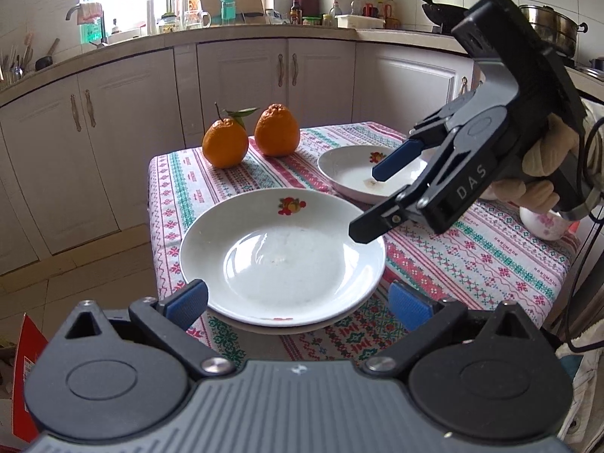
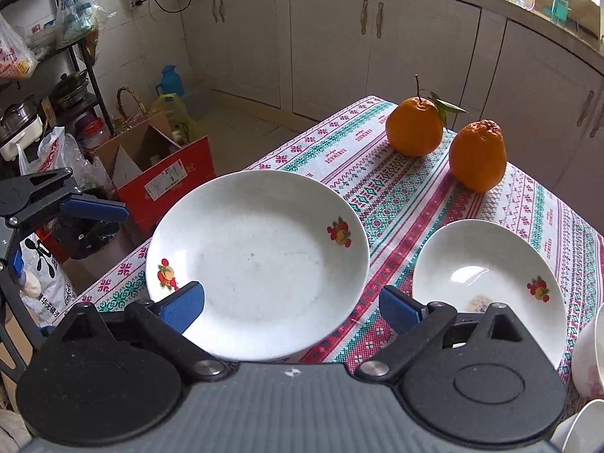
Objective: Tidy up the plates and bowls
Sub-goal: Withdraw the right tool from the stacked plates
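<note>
A large white plate [image 1: 281,255] with a fruit print lies on top of a second plate at the table's near corner; it also shows in the right wrist view [image 2: 256,260]. A smaller white dish [image 1: 355,173] with a food stain lies beyond it; in the right wrist view it [image 2: 487,283] lies right of the large plate. My left gripper [image 1: 298,304] is open and empty, just short of the large plate's rim. My right gripper [image 2: 292,307] is open and empty above the large plate's edge; it shows in the left wrist view [image 1: 372,204] between the two dishes.
Two oranges [image 1: 251,137] stand at the table's far end. A white floral bowl [image 1: 543,224] sits at the right, partly behind the gloved hand; white bowls [image 2: 590,362] show at the right edge. A red cardboard box [image 2: 162,173] and clutter stand on the floor beside the table [image 1: 472,260].
</note>
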Demonstrator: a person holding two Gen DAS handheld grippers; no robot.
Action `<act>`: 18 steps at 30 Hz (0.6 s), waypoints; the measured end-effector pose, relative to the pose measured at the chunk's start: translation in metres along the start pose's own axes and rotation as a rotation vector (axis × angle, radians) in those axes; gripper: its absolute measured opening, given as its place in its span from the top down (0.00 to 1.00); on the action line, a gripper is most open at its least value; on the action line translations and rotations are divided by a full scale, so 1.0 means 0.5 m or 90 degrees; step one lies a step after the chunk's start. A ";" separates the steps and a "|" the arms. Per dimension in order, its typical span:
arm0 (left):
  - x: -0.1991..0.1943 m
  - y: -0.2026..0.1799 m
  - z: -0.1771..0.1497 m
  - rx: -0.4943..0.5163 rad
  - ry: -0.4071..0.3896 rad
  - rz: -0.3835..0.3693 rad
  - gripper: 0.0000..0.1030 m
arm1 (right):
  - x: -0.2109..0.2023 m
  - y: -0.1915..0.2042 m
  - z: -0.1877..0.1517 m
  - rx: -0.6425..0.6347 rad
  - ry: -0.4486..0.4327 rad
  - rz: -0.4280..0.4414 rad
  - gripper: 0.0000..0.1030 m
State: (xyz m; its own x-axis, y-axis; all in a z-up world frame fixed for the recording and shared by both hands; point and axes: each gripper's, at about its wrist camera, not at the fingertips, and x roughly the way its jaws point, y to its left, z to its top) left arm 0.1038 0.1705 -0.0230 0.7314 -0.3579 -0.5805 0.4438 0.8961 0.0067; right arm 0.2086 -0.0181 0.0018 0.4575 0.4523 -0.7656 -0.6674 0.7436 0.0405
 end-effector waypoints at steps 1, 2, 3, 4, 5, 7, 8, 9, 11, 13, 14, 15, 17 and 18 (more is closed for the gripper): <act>-0.006 -0.006 0.005 0.002 -0.004 0.004 0.01 | -0.011 0.000 -0.007 0.001 -0.008 -0.004 0.02; -0.011 -0.011 0.009 0.000 -0.007 0.011 0.01 | -0.020 0.000 -0.013 0.002 -0.016 -0.009 0.02; -0.016 -0.014 0.013 -0.008 -0.007 0.016 0.01 | -0.030 -0.001 -0.020 0.003 -0.024 -0.014 0.02; -0.019 -0.015 0.017 -0.019 -0.005 0.019 0.01 | -0.039 -0.001 -0.027 0.006 -0.032 -0.017 0.01; -0.021 -0.015 0.020 -0.031 -0.001 0.022 0.01 | -0.048 -0.001 -0.035 0.009 -0.038 -0.019 0.01; -0.024 -0.018 0.023 -0.042 0.002 0.025 0.01 | -0.066 -0.003 -0.051 0.016 -0.047 -0.020 0.01; -0.026 -0.023 0.024 -0.040 0.001 0.036 0.01 | -0.074 -0.004 -0.061 0.020 -0.052 -0.020 0.01; -0.029 -0.030 0.024 -0.033 0.003 0.045 0.01 | -0.083 -0.004 -0.071 0.025 -0.057 -0.024 0.00; -0.033 -0.044 0.024 -0.021 -0.003 0.057 0.01 | -0.097 -0.007 -0.092 0.039 -0.069 -0.040 0.00; -0.037 -0.058 0.024 -0.014 -0.007 0.057 0.01 | -0.106 -0.015 -0.114 0.059 -0.075 -0.059 0.00; -0.037 -0.065 0.025 -0.012 -0.008 0.055 0.01 | -0.107 -0.022 -0.126 0.073 -0.077 -0.069 0.00; -0.037 -0.071 0.026 -0.008 -0.009 0.056 0.01 | -0.106 -0.030 -0.138 0.089 -0.076 -0.079 0.00; -0.032 -0.084 0.027 0.000 -0.011 0.059 0.01 | -0.098 -0.046 -0.160 0.125 -0.067 -0.110 0.00; -0.029 -0.090 0.027 0.003 -0.011 0.058 0.01 | -0.091 -0.054 -0.171 0.138 -0.060 -0.119 0.00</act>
State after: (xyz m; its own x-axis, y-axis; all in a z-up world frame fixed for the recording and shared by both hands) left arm 0.0800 0.1318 -0.0037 0.7779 -0.2795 -0.5628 0.3776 0.9238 0.0632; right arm 0.1558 -0.1009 -0.0193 0.6197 0.3337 -0.7104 -0.4297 0.9017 0.0488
